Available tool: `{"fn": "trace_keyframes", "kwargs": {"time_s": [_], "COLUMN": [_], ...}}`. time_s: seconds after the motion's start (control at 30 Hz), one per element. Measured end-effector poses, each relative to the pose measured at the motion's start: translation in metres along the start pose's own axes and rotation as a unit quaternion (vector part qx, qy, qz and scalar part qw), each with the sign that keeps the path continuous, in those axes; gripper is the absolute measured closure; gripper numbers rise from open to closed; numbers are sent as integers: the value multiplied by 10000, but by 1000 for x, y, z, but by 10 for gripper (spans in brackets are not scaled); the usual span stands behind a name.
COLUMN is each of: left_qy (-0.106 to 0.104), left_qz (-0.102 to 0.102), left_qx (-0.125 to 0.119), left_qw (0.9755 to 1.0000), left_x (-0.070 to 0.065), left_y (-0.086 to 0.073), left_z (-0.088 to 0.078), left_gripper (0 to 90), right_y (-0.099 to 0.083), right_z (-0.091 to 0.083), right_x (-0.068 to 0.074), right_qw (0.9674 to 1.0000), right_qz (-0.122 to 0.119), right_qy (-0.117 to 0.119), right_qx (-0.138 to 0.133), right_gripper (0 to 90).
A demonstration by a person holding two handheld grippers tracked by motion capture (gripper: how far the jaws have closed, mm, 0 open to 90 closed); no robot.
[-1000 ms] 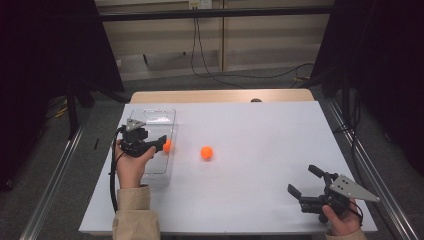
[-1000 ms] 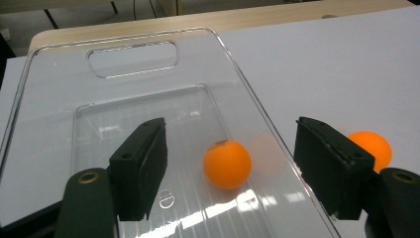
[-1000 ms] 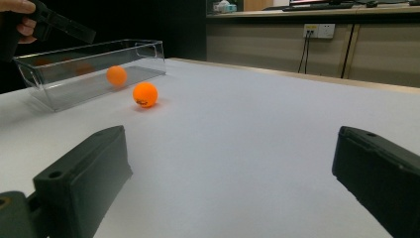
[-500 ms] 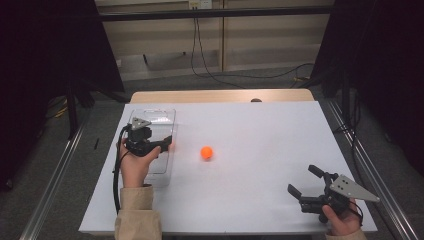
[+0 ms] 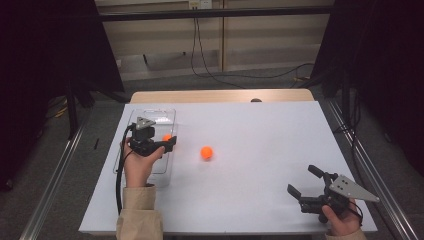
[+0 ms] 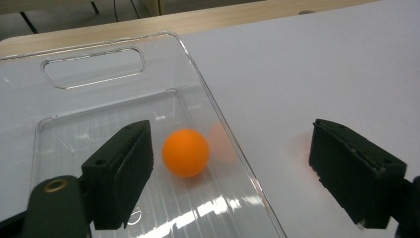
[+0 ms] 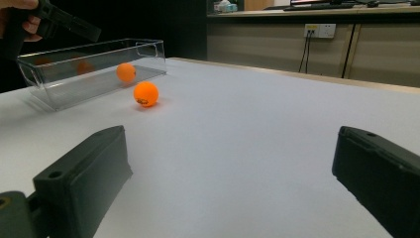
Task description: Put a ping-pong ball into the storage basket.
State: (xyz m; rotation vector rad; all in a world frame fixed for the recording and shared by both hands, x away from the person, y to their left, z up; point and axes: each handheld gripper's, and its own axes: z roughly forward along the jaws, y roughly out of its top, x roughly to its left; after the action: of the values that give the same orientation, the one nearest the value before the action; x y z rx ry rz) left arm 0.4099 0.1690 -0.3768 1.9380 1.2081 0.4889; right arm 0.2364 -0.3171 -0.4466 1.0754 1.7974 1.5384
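Observation:
An orange ball [image 6: 185,152] lies on the floor of a clear plastic tray [image 6: 94,74], close to its right wall. My left gripper [image 6: 233,136] hangs open just above it. One jaw is over the tray and the other is outside over the white table, and the ball lies free between them. From above, that ball [image 5: 166,137] sits by the left gripper [image 5: 169,145] at the tray [image 5: 150,116]. A second orange ball [image 5: 206,152] rests on the table to the right of the tray. My right gripper [image 5: 303,180] stands open near the front right corner, holding nothing.
The right gripper view looks low across the white table [image 7: 257,114] to the loose ball [image 7: 146,94] and the tray [image 7: 59,87] behind it, with the left gripper [image 7: 64,22] above. A wooden strip [image 5: 220,96] edges the far side.
The ball that was at the left gripper's tips now lies on the tray floor. The left hand has shifted slightly. The right gripper has stayed in place.

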Motion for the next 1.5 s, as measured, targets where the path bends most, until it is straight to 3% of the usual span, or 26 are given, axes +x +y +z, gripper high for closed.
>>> {"fn": "trace_keyframes", "kwargs": {"time_s": [1.5], "left_qy": [-239], "left_qz": [82], "left_qx": [-4], "left_qw": [9997], "left_x": [-20], "left_y": [6], "left_z": [10], "left_gripper": [90], "right_y": [0], "right_z": [0], "right_x": [0], "right_qw": [10000], "right_qz": [-16], "right_qy": [6], "right_qx": [-10], "right_gripper": [7]}}
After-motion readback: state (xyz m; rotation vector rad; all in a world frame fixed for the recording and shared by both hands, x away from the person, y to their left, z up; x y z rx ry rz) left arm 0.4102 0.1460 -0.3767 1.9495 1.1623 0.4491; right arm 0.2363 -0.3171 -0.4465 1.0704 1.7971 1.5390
